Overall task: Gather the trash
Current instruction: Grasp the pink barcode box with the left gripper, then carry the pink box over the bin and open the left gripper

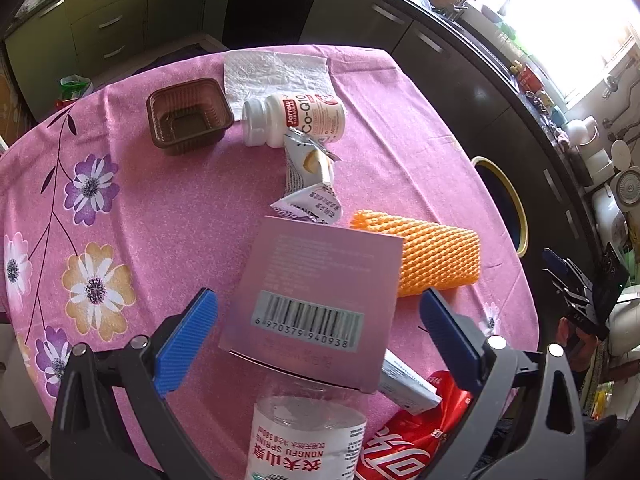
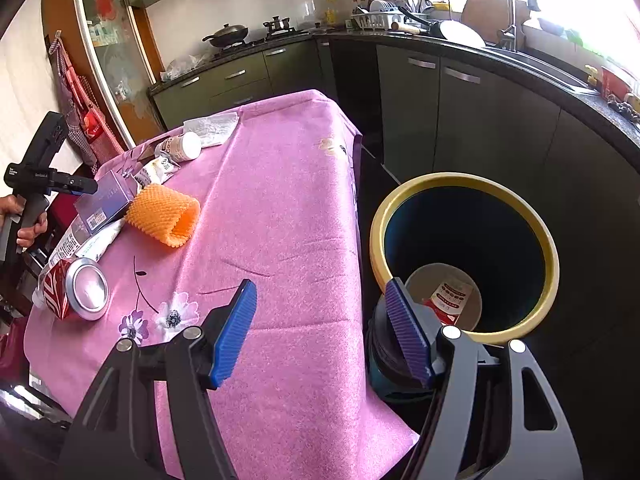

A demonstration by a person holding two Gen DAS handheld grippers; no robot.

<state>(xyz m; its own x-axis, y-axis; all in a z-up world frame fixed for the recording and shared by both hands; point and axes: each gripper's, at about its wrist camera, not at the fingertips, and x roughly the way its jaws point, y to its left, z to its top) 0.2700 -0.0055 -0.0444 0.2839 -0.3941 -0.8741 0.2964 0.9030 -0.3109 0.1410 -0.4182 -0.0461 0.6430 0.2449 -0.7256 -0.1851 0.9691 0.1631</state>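
The pink barcoded carton (image 1: 316,288), judged light, stiff-walled yet crushable, is seen lying on the tabletop (image 1: 160,208) between the wide-open jaws of the left gripper (image 1: 318,336), best taken across its side faces, while the right gripper (image 2: 320,334) is held wide and empty.

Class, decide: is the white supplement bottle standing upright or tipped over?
Tipped over: the supplement bottle lies on its side on the tablecloth, label sideways.
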